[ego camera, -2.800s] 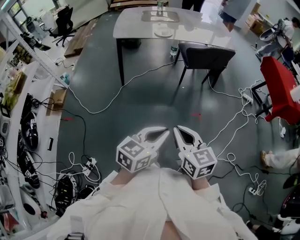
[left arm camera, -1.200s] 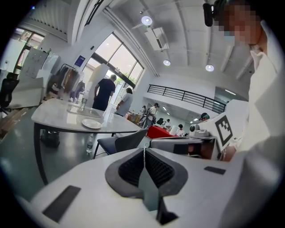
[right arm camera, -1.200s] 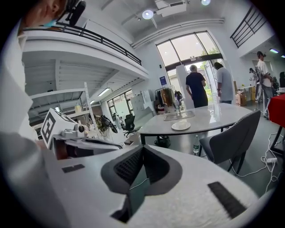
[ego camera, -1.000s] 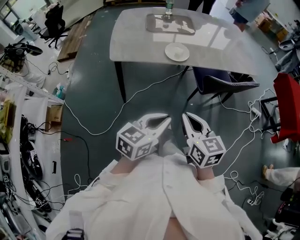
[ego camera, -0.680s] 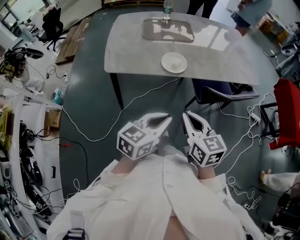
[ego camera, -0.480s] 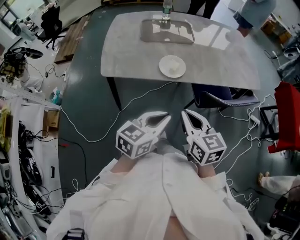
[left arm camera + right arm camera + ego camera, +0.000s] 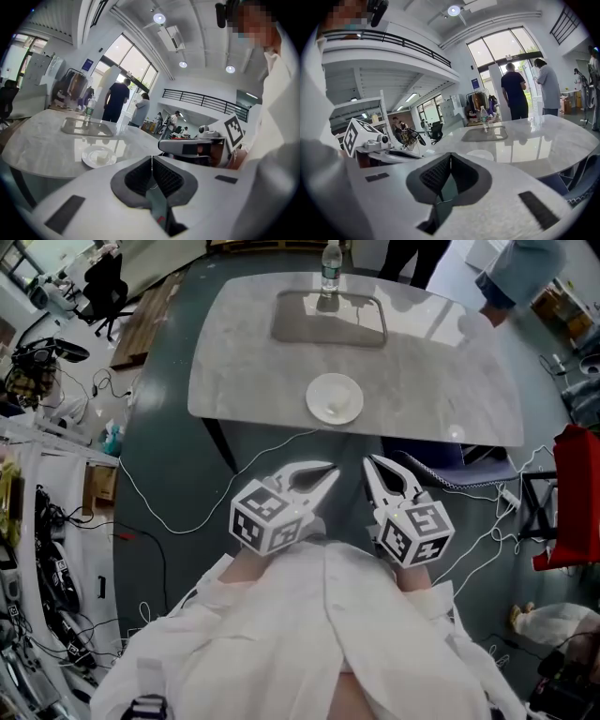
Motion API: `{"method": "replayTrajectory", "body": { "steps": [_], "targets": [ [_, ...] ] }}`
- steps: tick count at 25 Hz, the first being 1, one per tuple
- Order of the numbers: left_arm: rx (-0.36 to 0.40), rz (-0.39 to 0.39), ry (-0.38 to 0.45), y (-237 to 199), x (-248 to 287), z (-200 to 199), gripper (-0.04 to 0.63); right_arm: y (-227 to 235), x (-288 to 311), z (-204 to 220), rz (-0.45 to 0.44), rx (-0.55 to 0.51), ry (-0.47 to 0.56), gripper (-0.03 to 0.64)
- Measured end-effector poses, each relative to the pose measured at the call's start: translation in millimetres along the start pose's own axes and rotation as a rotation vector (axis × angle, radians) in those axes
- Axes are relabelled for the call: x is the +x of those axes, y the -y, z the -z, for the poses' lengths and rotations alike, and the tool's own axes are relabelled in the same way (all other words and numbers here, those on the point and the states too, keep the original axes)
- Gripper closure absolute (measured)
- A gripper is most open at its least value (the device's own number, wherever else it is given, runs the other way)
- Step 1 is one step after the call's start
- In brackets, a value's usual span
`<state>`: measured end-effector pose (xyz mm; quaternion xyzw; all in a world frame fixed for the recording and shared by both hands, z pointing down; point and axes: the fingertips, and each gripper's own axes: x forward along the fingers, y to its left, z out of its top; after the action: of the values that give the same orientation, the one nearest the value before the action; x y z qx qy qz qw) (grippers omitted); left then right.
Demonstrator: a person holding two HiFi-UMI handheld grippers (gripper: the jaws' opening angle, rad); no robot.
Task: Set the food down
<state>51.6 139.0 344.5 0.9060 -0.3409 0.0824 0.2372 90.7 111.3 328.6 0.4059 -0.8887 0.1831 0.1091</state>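
Observation:
A white plate (image 7: 335, 398) with a small white piece of food (image 7: 101, 157) on it sits near the front edge of a pale marble table (image 7: 244, 362). The plate also shows in the left gripper view (image 7: 91, 161) and the right gripper view (image 7: 480, 154). Both grippers are held close to the person's chest, short of the table. The left gripper (image 7: 330, 472) has its jaws pressed together with nothing between them (image 7: 151, 161). The right gripper (image 7: 372, 463) is likewise shut and empty (image 7: 450, 157).
A grey tray (image 7: 330, 317) and a water bottle (image 7: 330, 259) stand at the table's far side. A dark chair (image 7: 445, 474) sits under the table's right part. Cables (image 7: 169, 512) trail over the floor. People (image 7: 530, 268) stand beyond the table; cluttered benches (image 7: 37, 474) line the left.
The table and plate have come nearer and lower in the head view. Both grippers stay shut at the chest, in the same pose.

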Motion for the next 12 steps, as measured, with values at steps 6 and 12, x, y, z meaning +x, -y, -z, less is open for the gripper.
{"method": "replayTrajectory", "body": {
  "steps": [6, 12],
  "targets": [
    [-0.002, -0.017, 0.004, -7.6, 24.7, -10.4, 0.574, 23.6, 15.1, -7.8, -0.035, -0.003, -0.005, 0.614],
    [-0.06, -0.036, -0.009, -17.7, 27.0, -0.7, 0.574, 24.1, 24.6, 3.1, -0.07, 0.014, -0.041, 0.614]
  ]
}}
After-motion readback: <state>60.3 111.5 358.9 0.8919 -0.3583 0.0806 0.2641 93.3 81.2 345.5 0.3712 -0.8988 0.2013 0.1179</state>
